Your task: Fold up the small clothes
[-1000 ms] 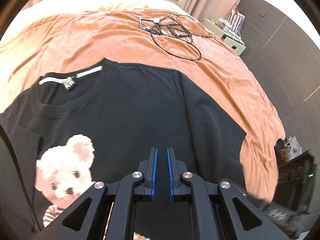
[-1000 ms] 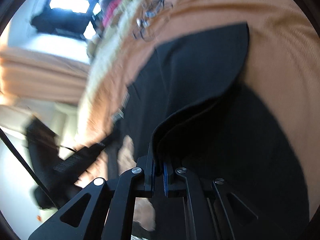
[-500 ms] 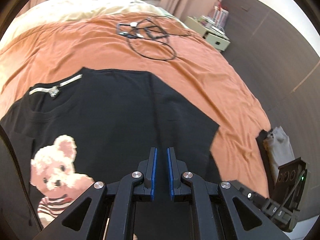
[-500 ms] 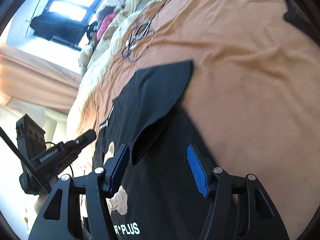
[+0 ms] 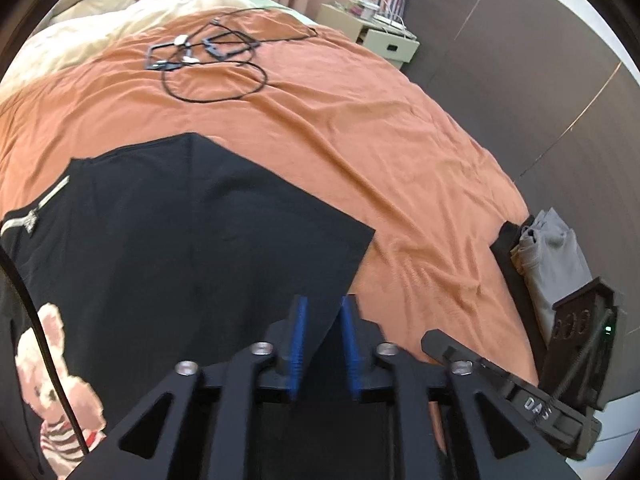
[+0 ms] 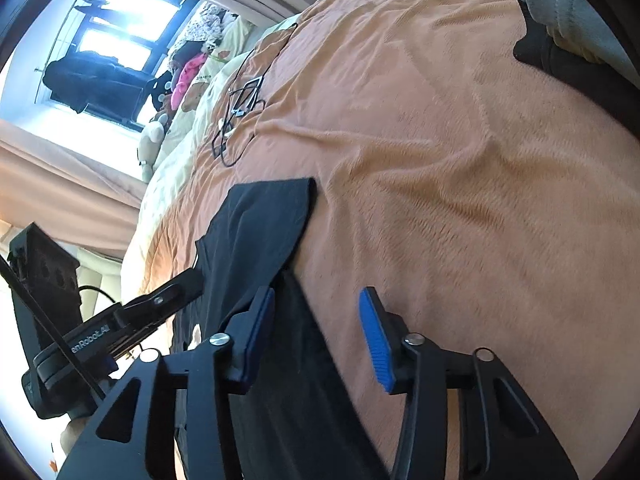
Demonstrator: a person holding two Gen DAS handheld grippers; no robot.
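Left claw (image 5: 323,344) opening, right claw (image 6: 316,336) closing, both unclamped above the black T-shirt's (image 5: 180,240) edge below them on the bed (image 5: 360,128).

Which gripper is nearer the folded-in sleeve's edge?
Left. Left gripper, jaws opening, straddles the sleeve edge; right gripper, jaws closing, sits lower at the shirt's side.

You're looking at a black T-shirt (image 5: 192,240) carrying a pink-and-white teddy bear print (image 5: 44,380) in a red-and-white striped top at 8 o'clock. It's lying on an orange blanket (image 5: 360,140). Black cables (image 5: 208,60) are showing at 12 o'clock, grey clothes (image 5: 556,256) at 3 o'clock. Both grippers' pads (image 5: 298,344) are showing blue.
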